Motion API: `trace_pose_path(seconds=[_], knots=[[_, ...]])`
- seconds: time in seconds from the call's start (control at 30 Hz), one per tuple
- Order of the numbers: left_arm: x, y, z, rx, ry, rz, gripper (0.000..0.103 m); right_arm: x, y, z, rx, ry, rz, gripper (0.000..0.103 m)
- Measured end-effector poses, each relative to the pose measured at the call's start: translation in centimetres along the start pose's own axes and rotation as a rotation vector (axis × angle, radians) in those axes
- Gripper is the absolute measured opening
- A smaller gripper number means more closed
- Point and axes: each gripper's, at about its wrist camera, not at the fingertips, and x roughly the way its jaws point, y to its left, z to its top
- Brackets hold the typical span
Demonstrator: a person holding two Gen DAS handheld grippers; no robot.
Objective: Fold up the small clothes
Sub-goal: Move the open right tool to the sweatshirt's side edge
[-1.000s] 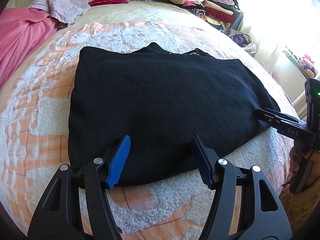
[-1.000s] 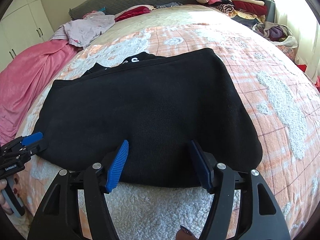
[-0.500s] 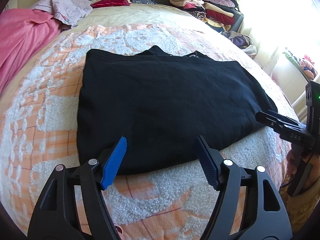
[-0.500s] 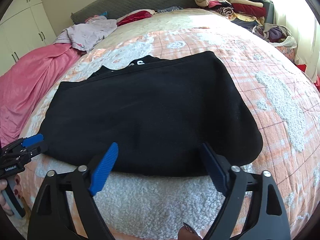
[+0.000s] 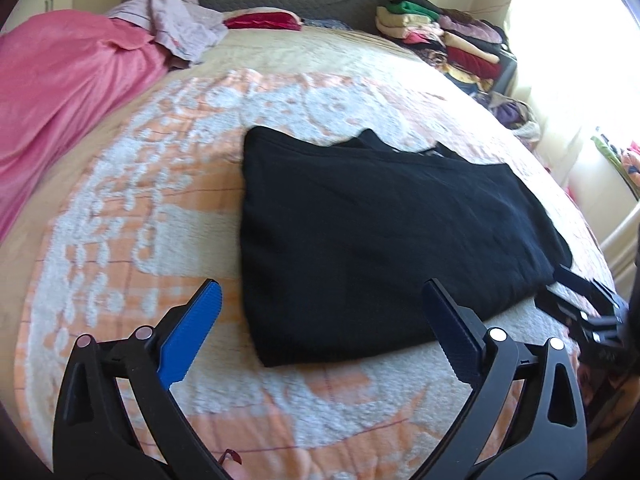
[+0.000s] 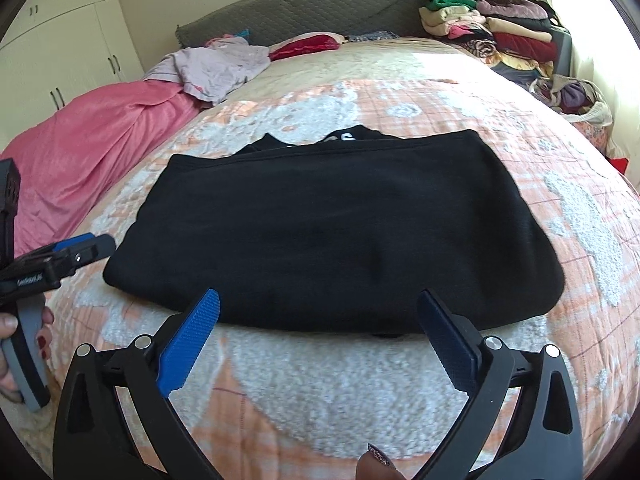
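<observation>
Folded once into a broad rectangle, with a collar and a strip of white lettering peeking out along the far edge: black knit sweatshirt point(image 6: 336, 232), lying flat near the middle of the peach-and-white tufted bedspread point(image 6: 352, 384). Probably one fold finished and at least one more left, likely side over side, before joining any stack. Left gripper point(image 5: 320, 328) with blue-padded jaws opening, nothing between them, fabric edge just beyond the tips at 12 o'clock. Right gripper point(image 6: 320, 328) likewise opening and empty, hem just ahead at 12 o'clock. Soft, nubbly cover, apt to drag at cloth. Around the bed: crumpled pink satin blanket point(image 6: 92, 140) at 9 to 10 o'clock, rumpled lilac garment point(image 6: 216, 68) at 11, grey quilted headboard point(image 6: 304, 8) at 12, tall pile of folded coloured clothes point(image 6: 492, 28) at 1 to 2, cream wardrobe doors point(image 6: 60, 48) far left, bright window light at right.
</observation>
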Motion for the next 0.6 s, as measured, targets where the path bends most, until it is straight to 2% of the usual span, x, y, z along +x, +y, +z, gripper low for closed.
trace_pose_path(seconds=[0.1,0.6], knots=[[-0.4,0.9,0.3,-0.008,-0.014,0.031,0.093,0.2,1.4,0.0,-0.023,-0.002,0.003,0.098],[-0.4,5.4,1.2,-0.123,-0.017,0.066,0.093,2.4,9.2,0.3,-0.235,0.02,0.02,0.098]])
